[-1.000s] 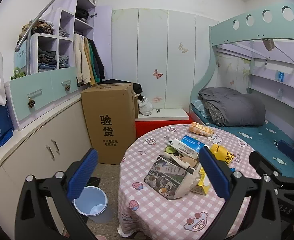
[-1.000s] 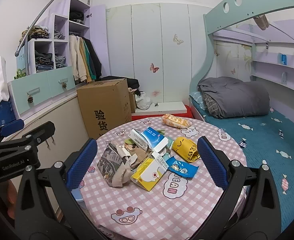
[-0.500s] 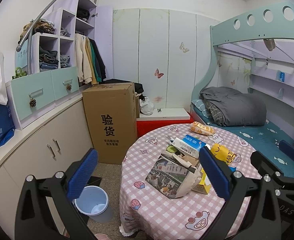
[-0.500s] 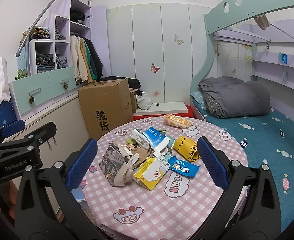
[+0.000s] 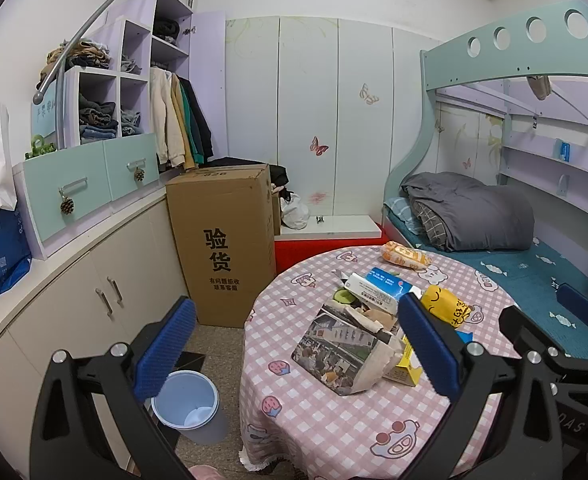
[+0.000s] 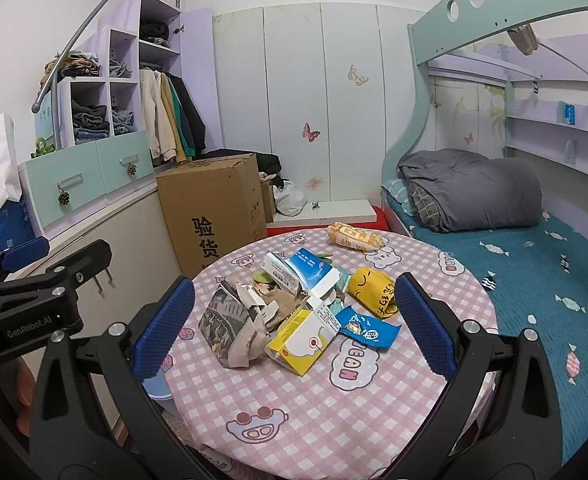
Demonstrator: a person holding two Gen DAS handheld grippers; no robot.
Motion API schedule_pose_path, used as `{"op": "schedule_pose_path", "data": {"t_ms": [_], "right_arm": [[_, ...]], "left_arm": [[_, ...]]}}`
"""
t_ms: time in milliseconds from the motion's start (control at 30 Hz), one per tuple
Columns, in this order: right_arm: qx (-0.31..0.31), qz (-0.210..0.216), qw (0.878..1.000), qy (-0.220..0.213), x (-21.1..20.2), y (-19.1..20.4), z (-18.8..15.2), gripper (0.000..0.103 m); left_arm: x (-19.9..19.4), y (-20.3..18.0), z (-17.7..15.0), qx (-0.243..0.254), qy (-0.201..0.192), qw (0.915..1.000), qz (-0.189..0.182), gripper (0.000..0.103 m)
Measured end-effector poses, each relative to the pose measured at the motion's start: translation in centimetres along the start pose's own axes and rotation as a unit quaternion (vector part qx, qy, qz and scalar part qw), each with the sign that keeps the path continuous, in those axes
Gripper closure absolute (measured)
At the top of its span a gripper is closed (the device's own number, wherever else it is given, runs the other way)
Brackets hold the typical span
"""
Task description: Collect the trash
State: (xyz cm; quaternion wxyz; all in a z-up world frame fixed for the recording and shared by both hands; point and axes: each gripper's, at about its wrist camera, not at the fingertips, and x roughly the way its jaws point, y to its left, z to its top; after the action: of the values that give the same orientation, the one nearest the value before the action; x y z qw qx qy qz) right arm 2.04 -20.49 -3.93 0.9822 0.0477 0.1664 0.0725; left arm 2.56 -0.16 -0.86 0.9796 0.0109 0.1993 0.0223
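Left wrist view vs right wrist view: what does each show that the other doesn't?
Left wrist only: the whole round pale-blue plastic waste bin on the floor beside the table.

Right wrist only: the flat blue snack wrapper in full, and the open face of the yellow-and-white carton.

Both: the pink checked round tablecloth, crumpled printed paper bag, yellow smiley pouch, tall brown cardboard box. Both grippers open, empty.

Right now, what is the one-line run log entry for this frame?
phase: approach | left hand-held gripper: open, empty | right hand-held gripper: open, empty | trash pile: untouched on round table | bin: floor, left of table
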Motion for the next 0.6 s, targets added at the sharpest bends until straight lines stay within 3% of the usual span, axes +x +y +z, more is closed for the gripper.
{"op": "schedule_pose_path", "data": {"t_ms": [600], "right_arm": [[0.0,0.0,1.0,0.001,-0.19,0.04,-0.04,0.006]], "left_arm": [[-0.36,0.06,-0.23,0.001,0.004,1.0,0.003,0.004]]}}
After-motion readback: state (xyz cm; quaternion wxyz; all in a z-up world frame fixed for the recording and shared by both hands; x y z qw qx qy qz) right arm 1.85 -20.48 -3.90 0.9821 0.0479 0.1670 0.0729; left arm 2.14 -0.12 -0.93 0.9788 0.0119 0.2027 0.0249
